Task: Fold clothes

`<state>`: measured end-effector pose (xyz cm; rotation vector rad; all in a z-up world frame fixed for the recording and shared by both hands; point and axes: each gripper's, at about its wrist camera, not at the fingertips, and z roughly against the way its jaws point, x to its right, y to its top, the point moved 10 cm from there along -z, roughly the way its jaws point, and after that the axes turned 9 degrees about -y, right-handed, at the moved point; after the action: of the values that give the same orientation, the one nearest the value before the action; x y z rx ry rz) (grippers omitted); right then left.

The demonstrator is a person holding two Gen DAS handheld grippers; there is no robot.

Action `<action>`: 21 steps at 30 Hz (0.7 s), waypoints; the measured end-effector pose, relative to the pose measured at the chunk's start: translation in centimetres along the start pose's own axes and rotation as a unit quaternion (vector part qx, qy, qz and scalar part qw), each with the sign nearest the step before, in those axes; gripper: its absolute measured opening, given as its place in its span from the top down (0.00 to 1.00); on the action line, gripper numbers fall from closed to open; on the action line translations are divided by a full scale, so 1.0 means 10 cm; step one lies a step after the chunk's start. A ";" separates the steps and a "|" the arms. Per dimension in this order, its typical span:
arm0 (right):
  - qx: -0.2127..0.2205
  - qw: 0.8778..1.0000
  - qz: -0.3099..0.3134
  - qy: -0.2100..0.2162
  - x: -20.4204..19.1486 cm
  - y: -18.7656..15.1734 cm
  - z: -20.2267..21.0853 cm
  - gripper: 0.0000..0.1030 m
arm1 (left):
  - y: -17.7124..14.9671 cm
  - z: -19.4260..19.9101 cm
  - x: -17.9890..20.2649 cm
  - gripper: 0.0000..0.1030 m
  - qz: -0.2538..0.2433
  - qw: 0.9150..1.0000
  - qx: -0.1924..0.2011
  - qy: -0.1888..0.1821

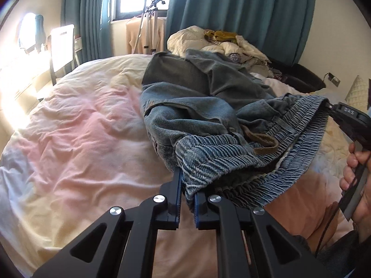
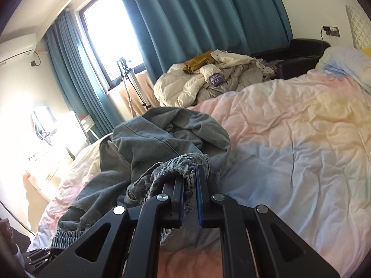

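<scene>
A pair of blue denim trousers (image 1: 197,106) with an elastic ruched waistband (image 1: 296,143) lies crumpled on the bed. My left gripper (image 1: 187,185) is shut on one end of the waistband, cloth pinched between its blue pads. At the right edge of the left wrist view, my right gripper (image 1: 330,108) holds the other end of the waistband, with a hand (image 1: 354,169) on its handle. In the right wrist view my right gripper (image 2: 190,178) is shut on the gathered waistband (image 2: 180,164), and the trousers (image 2: 148,143) bunch up ahead of it. The waistband hangs stretched between both grippers.
A pastel pink, yellow and blue duvet (image 1: 81,139) covers the bed. A heap of pale clothes and bedding (image 2: 208,78) sits at the far edge. Teal curtains (image 2: 197,23), a bright window, a tripod stand (image 1: 150,23) and a chair (image 1: 61,46) lie beyond.
</scene>
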<state>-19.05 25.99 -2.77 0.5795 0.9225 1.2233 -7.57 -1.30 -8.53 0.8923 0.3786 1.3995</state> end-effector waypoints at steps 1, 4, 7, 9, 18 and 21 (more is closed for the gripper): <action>0.009 1.000 0.005 0.002 -0.01 0.12 0.04 0.93 | 0.03 0.05 0.13 0.92 0.001 1.000 0.009 -0.023; 0.030 0.999 0.033 0.001 -0.02 0.50 0.08 0.93 | 0.11 0.10 0.52 0.92 -0.003 0.997 0.027 -0.072; 0.041 0.998 0.049 -0.001 0.06 0.94 0.06 0.93 | 0.21 0.07 0.95 0.92 -0.010 0.992 0.037 -0.116; 0.046 0.997 0.054 -0.002 0.14 1.25 0.03 0.93 | 0.32 0.03 1.26 0.92 -0.011 0.988 0.043 -0.146; 0.068 0.995 0.064 -0.033 0.88 2.41 -0.39 0.93 | 0.82 -0.73 2.52 0.92 -0.041 0.970 0.052 -0.233; 0.062 0.994 0.072 -0.054 1.24 2.60 -0.69 0.93 | 0.89 -1.19 2.85 0.92 -0.047 0.966 0.041 -0.249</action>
<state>-37.88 44.20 10.95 0.8161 0.8807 1.2555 -16.98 28.73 -2.01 1.2385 0.0928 1.0308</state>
